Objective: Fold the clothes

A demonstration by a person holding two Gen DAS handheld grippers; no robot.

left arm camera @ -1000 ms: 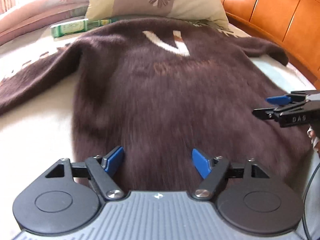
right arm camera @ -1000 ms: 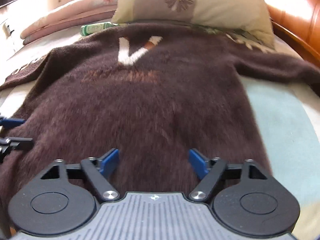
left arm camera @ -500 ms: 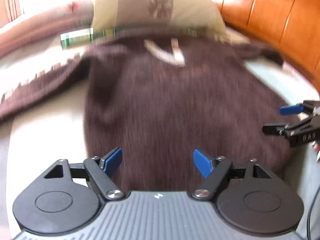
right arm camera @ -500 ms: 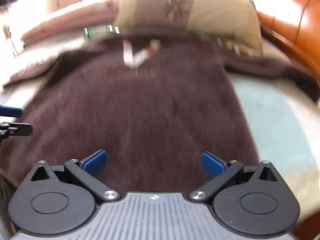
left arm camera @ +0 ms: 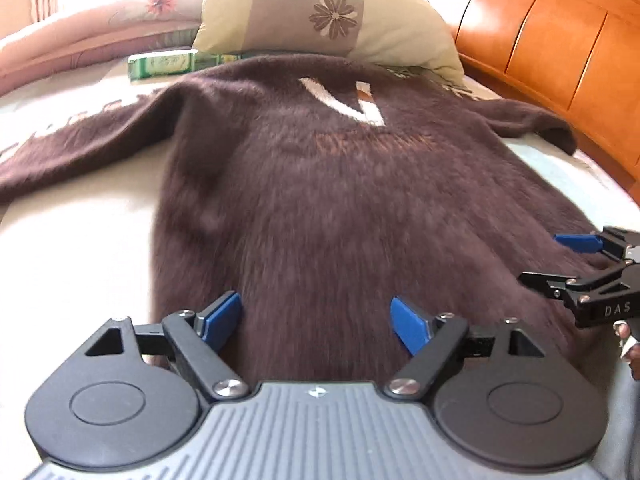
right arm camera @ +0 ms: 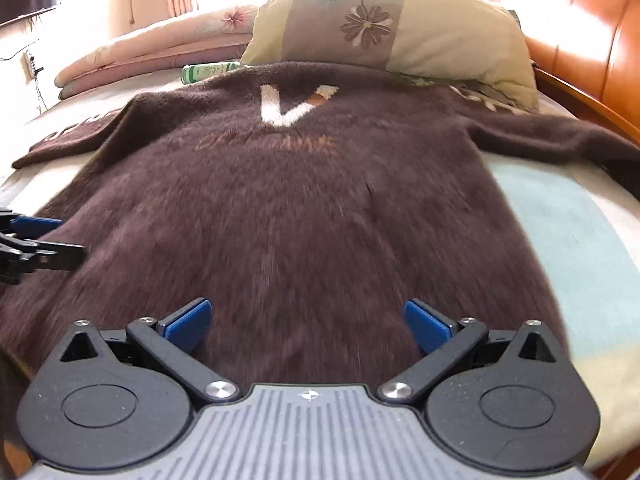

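Nearest the left wrist camera, left gripper (left arm camera: 318,320) with blue fingertips spread apart, nothing between them, poised low over the hem end of a dark brown fuzzy sweater (left arm camera: 340,208). Same story at the right gripper (right arm camera: 308,326): jaws wide apart, empty, hovering above the hem on the sweater's right half. Each tool visible at the edge of the other's view, both near the bottom corners of the garment. Spread flat and face up on a pale bed sheet (right arm camera: 580,248), sleeves stretched out to either side, white V-shaped neckline (right arm camera: 294,106) pointing toward the cameras. Just past the collar, touching it, a cream pillow with a flower print (right arm camera: 400,28). Beside that, a green tube (left arm camera: 162,65) lying on the sheet. Farther left, folded pink bedding (right arm camera: 152,52); along the right, an orange wooden headboard (left arm camera: 552,44).
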